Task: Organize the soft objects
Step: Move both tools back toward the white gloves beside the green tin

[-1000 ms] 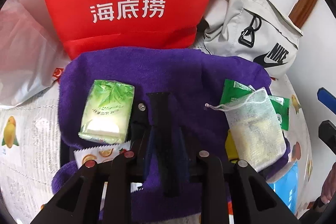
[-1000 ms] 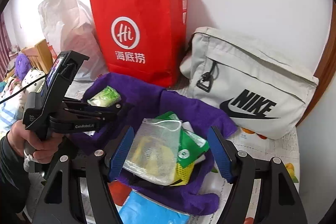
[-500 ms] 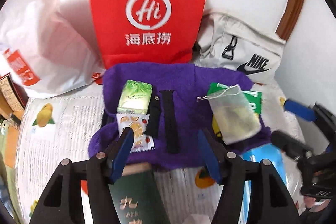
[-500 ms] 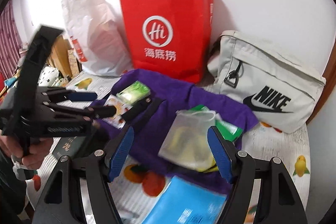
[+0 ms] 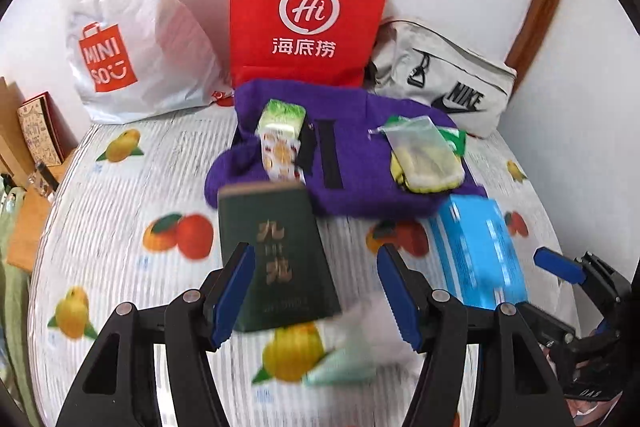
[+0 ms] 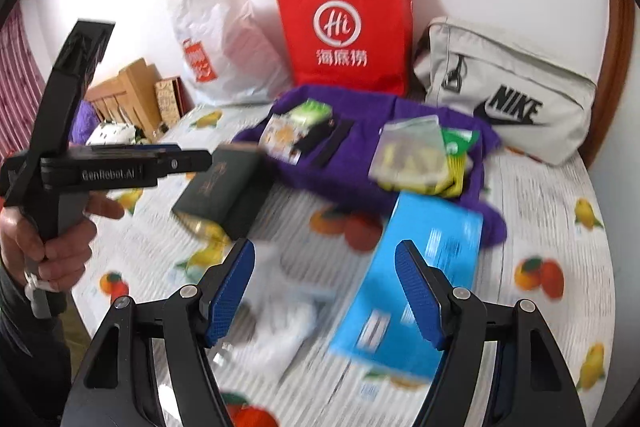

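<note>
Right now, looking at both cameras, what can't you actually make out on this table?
- Pale packet, left wrist view: motion blur, kind unreadable.
- White wrapper, right wrist view: blurred, partly behind the right claw.
- Blue box print: smeared in both views.
- Mesh pouch contents: too hazy to identify.
- Left claw: open, tips only.

The left gripper (image 5: 316,291) is seen with jaws spread wide and empty above the fruit-print tablecloth (image 5: 120,227). A dark green box (image 5: 276,255) lies between its fingers. A purple towel (image 5: 360,171) is spread toward the table's far edge, bearing a mesh pouch (image 5: 424,151) and a green packet (image 5: 280,117).
</note>
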The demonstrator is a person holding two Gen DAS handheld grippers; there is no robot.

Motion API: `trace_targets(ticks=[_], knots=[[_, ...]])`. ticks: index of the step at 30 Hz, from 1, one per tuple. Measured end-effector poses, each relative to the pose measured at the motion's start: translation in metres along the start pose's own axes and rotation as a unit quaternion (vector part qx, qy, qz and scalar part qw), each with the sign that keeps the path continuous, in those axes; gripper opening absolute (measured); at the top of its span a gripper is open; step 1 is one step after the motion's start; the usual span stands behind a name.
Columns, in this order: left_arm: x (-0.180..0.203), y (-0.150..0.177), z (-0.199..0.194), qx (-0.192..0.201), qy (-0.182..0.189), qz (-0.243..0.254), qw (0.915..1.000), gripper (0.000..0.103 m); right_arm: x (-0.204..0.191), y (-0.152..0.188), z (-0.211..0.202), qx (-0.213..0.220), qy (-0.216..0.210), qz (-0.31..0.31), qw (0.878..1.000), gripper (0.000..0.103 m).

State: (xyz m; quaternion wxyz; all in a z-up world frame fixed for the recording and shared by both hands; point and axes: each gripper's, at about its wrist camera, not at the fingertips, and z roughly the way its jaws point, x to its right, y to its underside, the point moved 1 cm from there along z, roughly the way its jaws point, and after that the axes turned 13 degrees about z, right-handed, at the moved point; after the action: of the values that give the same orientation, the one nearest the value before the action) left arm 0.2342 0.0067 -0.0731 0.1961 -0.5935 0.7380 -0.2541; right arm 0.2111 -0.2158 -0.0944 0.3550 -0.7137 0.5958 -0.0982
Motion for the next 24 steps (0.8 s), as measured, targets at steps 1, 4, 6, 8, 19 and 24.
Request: trace_targets(ticks=[1, 4, 6, 8, 19, 24], knots=[[0.004, 0.005, -0.005, 0.001, -0.002, 0.005, 1.0000, 0.061, -0.002, 0.009, -0.003, -0.002, 0.001, 0.003, 1.000, 0.072], [0.013, 0.020, -0.018, 0.007, -0.001, 0.016, 0.9999, 0.061, -0.004, 0.032, -0.009, -0.009, 0.006, 0.014, 1.000, 0.072], [0.018, 0.027, -0.024, 0.008, 0.002, 0.020, 0.9998, 0.061, -0.005, 0.044, -0.012, -0.012, 0.008, 0.025, 1.000, 0.072], [0.022, 0.035, -0.030, 0.013, 0.004, 0.028, 0.9995, 0.061, -0.005, 0.055, -0.013, -0.019, 0.009, 0.038, 0.999, 0.072], [0.007, 0.093, -0.041, 0.031, -0.011, -0.007, 0.9994, 0.062, -0.002, 0.097, 0.001, -0.022, 0.035, 0.073, 0.996, 0.068], [0.001, 0.115, -0.037, 0.026, -0.045, -0.002, 0.9986, 0.062, 0.006, 0.101, 0.026, -0.037, 0.017, 0.115, 0.992, 0.055]])
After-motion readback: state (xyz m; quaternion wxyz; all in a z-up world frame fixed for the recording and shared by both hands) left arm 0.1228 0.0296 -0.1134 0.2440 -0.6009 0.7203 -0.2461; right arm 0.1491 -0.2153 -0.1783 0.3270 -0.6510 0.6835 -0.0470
